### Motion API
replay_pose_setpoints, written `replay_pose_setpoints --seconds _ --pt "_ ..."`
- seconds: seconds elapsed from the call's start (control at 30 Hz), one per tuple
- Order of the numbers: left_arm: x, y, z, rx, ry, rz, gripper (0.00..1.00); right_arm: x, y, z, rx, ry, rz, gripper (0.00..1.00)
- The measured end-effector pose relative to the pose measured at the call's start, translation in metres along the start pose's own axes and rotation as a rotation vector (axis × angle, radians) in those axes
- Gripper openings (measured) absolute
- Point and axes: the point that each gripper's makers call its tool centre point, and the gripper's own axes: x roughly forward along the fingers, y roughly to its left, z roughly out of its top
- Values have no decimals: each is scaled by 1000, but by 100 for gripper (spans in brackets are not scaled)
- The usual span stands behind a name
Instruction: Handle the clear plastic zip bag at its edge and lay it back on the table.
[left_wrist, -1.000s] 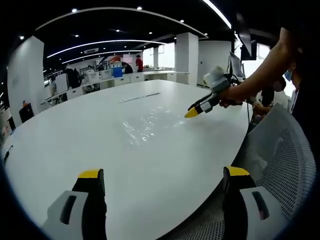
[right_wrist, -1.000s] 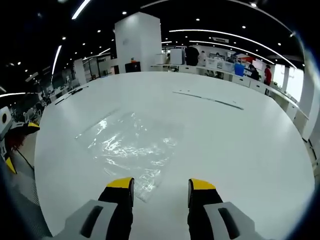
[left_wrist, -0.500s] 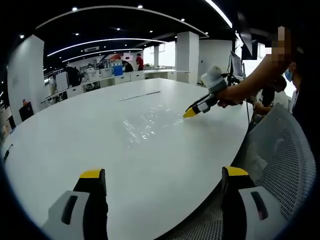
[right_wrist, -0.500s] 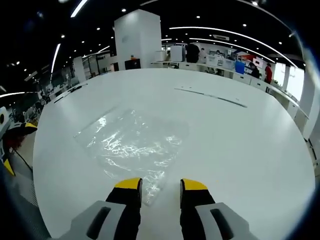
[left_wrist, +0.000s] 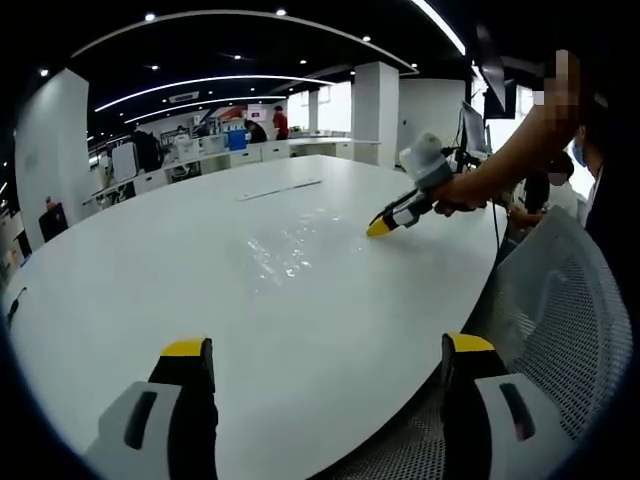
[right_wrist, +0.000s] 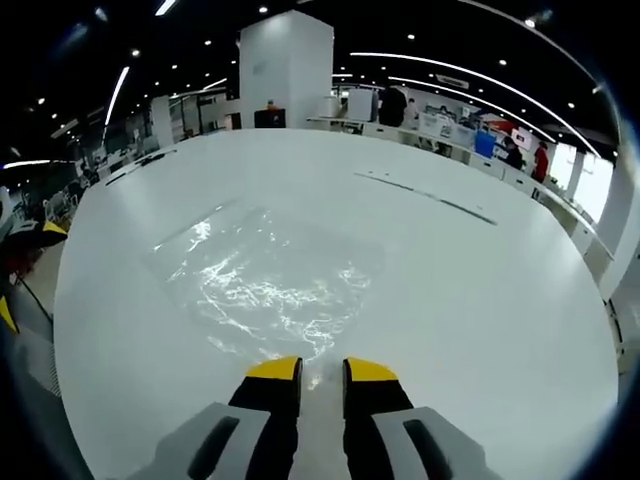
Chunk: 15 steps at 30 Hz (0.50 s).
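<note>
- Table (right_wrist: 480, 300): broad white oval surface.
- Clear plastic zip bag (right_wrist: 270, 280): flat, nearer the table's near edge.
- Right gripper (right_wrist: 320, 368): jaws narrowly apart, straddling the bag's near edge; grasp step, closing likely next.
- Left gripper (left_wrist: 320, 350): jaws wide apart, idle.

zip bag (right_wrist: 268, 285) near edge hidden between right gripper (right_wrist: 322, 368) tips, grip perhaps closed, far desks (left_wrist: 215, 150) too small
</note>
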Motion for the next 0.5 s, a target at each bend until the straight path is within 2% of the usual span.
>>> replay_pose_setpoints --seconds 0.13,0.2,0.23,0.27,0.5 --pt "0 0 0 0 -1 0 94 1 -1 0 -16 2 -7 10" --pt "0 1 -1 -1 -1 0 94 1 -6 -2 -34 17 -29 4" --pt "0 1 -1 0 -1 0 94 1 -8 0 -85 6 -35 3" --pt "0 1 0 0 -2 0 94 0 -5 -2 -60 10 -30 3" --pt "0 1 -1 1 0 0 93 -2 -6 1 -102 14 -38 2"
